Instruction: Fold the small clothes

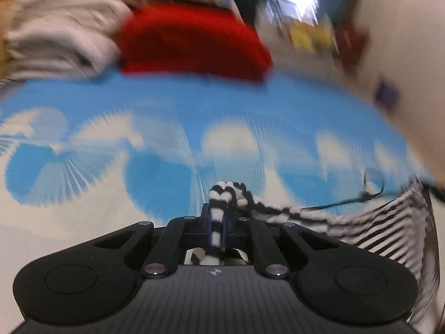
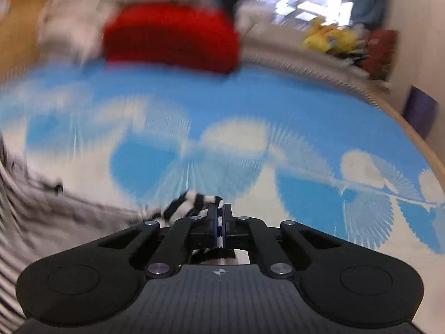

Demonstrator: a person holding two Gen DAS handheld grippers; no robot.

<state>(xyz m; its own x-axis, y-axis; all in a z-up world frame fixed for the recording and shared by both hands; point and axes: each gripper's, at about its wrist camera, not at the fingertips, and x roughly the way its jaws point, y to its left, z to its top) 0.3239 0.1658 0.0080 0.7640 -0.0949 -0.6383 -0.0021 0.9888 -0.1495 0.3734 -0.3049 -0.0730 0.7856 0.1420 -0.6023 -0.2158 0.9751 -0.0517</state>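
The striped garment (image 1: 347, 222) hangs between both grippers above the blue patterned cloth (image 1: 194, 105). Left gripper (image 1: 216, 224) and right gripper (image 2: 220, 218) each pinch an edge, probably to spread it for folding.

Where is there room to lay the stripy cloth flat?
The blue-and-white patterned mat lies bare between the claws and the red folded cloth. It is crowded at the far edge, where pale folded clothes stack beside the red one.
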